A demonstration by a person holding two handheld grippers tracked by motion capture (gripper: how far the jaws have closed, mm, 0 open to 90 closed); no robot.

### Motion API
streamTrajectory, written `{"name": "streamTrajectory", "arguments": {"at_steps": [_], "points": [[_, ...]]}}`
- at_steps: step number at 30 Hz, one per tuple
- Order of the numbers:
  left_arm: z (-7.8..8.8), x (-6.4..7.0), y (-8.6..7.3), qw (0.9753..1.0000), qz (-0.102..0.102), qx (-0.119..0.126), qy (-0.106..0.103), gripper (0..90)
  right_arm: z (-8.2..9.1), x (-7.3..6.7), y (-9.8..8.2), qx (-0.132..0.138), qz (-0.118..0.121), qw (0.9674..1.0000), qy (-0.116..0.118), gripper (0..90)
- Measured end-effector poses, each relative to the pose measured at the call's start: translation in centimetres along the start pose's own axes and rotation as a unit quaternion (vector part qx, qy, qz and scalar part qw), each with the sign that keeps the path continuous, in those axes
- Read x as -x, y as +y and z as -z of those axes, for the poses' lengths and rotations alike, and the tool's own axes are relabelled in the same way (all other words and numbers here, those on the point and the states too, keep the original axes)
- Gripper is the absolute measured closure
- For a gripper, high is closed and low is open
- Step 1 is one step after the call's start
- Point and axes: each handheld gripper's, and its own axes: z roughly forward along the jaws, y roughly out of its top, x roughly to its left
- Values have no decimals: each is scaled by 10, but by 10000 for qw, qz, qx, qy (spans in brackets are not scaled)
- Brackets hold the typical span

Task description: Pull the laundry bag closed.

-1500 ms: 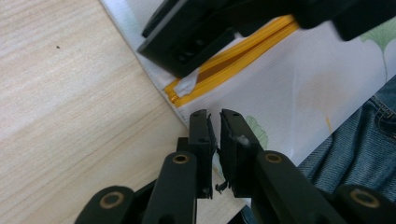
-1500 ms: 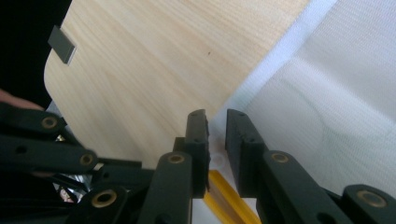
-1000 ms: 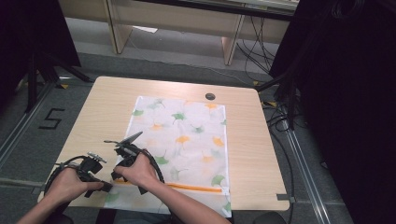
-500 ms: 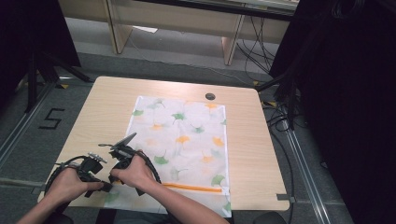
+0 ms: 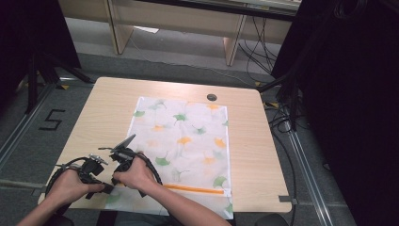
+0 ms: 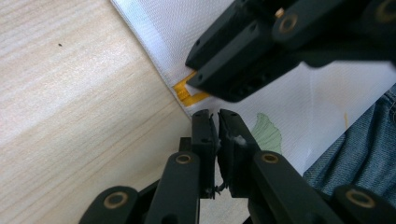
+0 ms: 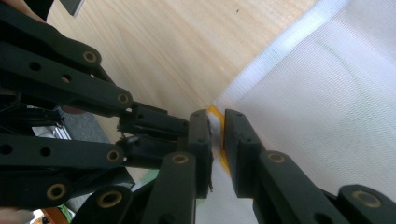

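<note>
A white mesh laundry bag (image 5: 183,146) printed with green and orange leaves lies flat on the pale wooden tabletop (image 5: 108,108), its orange zipper (image 5: 195,189) running along the end nearest the person and that end hanging slightly over the tabletop's near edge. Both hands work at the bag's near left corner, where the zipper begins.

The left tool (image 6: 218,122) has its jaws pressed together on the bag's white hem just below the zipper's end, a bit of fabric pinched between the pads. The right tool (image 7: 217,125) sits right beside it at the orange zipper end; its jaws have just been closing, with the bag's edge and the zipper end between them, and a thin gap remains, so a firm grip is not yet plain.

Judging from this, the step in hand is securing the zipper corner, one tool anchoring the fabric while the other takes the pull. The next move probably calls for the right tool to finish clamping and draw along the zipper, away from the anchored corner.

Beyond the bag's far end, a small dark disc (image 5: 211,97) lies on the tabletop. Grey floor, cables and dark curtains surround it.
</note>
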Motion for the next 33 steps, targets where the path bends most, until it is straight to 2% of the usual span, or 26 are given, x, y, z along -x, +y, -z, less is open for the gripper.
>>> {"name": "streamTrajectory", "arguments": {"at_steps": [3,7,10,14,17,20,33], "points": [[-1,0,0,10000,28,32,10,841,4,3,1,65,-6,10000,4,834],[-1,0,0,10000,35,34,2,842,5,3,-1,11,-62,10000,-25,854],[0,0,0,10000,57,11,-24,842,5,4,0,44,84,10000,-10,873],[0,0,0,10000,46,-1,-3,842,6,2,1,28,143,9999,41,888],[0,0,0,10000,85,1,2,841,6,1,2,-59,92,9999,14,892],[0,0,0,10000,56,28,13,841,5,0,2,-80,187,9998,-18,899],[0,-1,0,10000,94,5,-28,840,6,1,2,-64,192,9998,16,900]]}}
